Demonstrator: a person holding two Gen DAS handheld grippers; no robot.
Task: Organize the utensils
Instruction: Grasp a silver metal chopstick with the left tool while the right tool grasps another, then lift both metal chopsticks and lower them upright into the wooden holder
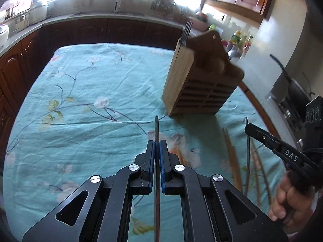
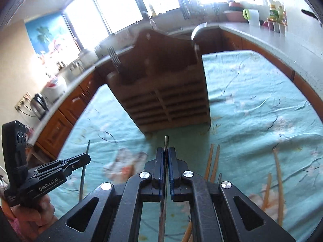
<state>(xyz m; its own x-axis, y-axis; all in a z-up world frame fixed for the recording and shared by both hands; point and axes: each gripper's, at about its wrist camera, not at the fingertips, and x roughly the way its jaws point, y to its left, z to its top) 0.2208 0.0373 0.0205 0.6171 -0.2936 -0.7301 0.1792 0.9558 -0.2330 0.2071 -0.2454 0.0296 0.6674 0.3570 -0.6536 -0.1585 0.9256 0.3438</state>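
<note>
A wooden utensil holder (image 1: 199, 84) stands on the teal flowered cloth, with a fork (image 1: 186, 31) sticking up from its left compartment; it also shows in the right wrist view (image 2: 167, 92). My left gripper (image 1: 157, 143) is shut on a thin metal utensil handle (image 1: 156, 129) that points toward the holder. My right gripper (image 2: 166, 150) is shut on another thin metal utensil (image 2: 166, 141), a little short of the holder's base. Each gripper shows in the other's view, the right one (image 1: 250, 130) and the left one (image 2: 86, 157).
Several wooden chopsticks (image 1: 232, 157) lie on the cloth in front of the holder, also in the right wrist view (image 2: 277, 173). A kitchen counter (image 1: 90, 18) with sink, kettle (image 2: 39, 104) and bottles runs around the table.
</note>
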